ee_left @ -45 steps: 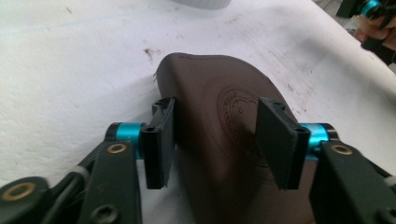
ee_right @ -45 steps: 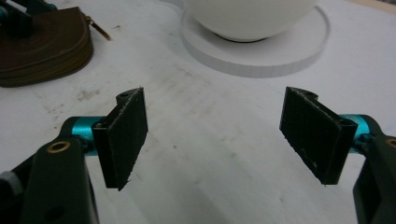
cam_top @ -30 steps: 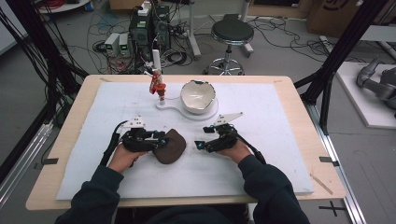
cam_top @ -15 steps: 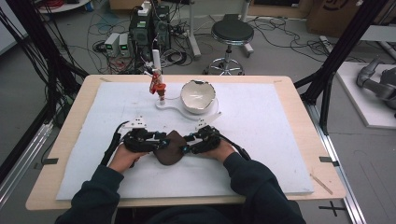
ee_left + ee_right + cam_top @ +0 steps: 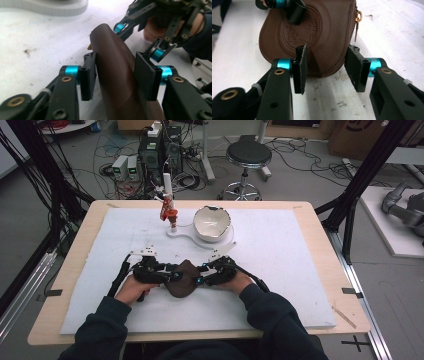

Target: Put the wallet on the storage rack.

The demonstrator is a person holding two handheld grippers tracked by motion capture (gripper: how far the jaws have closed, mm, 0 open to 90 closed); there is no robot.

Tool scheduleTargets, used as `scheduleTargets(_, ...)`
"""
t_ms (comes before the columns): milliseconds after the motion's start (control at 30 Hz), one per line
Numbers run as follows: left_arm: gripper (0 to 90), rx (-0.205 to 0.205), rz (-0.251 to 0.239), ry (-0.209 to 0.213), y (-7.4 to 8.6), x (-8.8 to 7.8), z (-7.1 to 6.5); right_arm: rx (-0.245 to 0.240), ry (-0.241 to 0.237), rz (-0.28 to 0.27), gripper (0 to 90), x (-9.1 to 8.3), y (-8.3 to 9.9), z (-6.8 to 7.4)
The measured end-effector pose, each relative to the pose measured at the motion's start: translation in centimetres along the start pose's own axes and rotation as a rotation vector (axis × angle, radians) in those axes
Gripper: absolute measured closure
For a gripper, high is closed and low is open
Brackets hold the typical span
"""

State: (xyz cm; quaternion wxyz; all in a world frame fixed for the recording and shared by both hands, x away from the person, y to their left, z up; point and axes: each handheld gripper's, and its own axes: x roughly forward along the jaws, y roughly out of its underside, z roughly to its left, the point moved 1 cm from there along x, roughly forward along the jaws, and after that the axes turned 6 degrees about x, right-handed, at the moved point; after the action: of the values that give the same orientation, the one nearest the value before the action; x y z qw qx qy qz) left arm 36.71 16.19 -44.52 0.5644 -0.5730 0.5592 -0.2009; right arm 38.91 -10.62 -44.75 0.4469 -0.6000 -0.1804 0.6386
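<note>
Your pouch (image 5: pixel 312 32) looks like matt brown leather, embossed and stitched, with a brass-coloured zip pull. Under it the surface (image 5: pixel 300 270) wears a rough white sheet; beyond the pouch, a glossy bowl (image 5: pixel 212 222).

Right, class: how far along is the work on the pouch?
Done: the left gripper holds the pouch, its fingers just easing open. In hand: the right gripper brackets the pouch's corner, fingers just closing in, not pressing yet. Left: a firm right grip; the zip pull hangs untouched.
</note>
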Motion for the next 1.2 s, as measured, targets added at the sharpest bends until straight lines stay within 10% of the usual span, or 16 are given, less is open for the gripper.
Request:
scheduleTargets(67, 58.6, 0.054, -0.054, 0.043, -0.3, 0.0, -0.5, 0.057, -0.023, -0.024, 30.9, 0.2, 0.2, -0.6)
scheduleTargets(133, 60.0, 0.074, -0.062, 0.052, -0.4, 0.1, -0.7, 0.077, -0.078, -0.029, 30.6, 0.3, 0.2, -0.9)
scheduleTargets(333, 59.9, 0.089, -0.068, 0.054, -0.5, 0.0, -0.8, 0.078, -0.170, -0.050, 51.3, 0.2, 0.1, -1.0)
scheduleTargets(433, 38.7, 0.049, -0.107, -0.018, -0.8, -0.7, -0.3, 0.105, -0.169, -0.038, 57.6, -0.2, 0.2, -1.3)
scheduleTargets(600, 35.1, 0.001, -0.197, -0.193, -1.0, -3.7, 1.3, 0.103, -0.169, -0.073, 64.6, -1.3, -0.1, -1.5)
scheduleTargets(767, 33.5, 0.001, -0.233, -0.333, -0.6, -6.1, 2.5, 0.105, -0.122, -0.134, 71.1, -3.1, -0.3, -1.8)
scheduleTargets(1200, 31.6, -0.059, -0.262, -0.404, 0.4, -8.4, 4.2, 0.058, 0.067, -0.283, 72.6, -8.8, -1.6, -2.8)
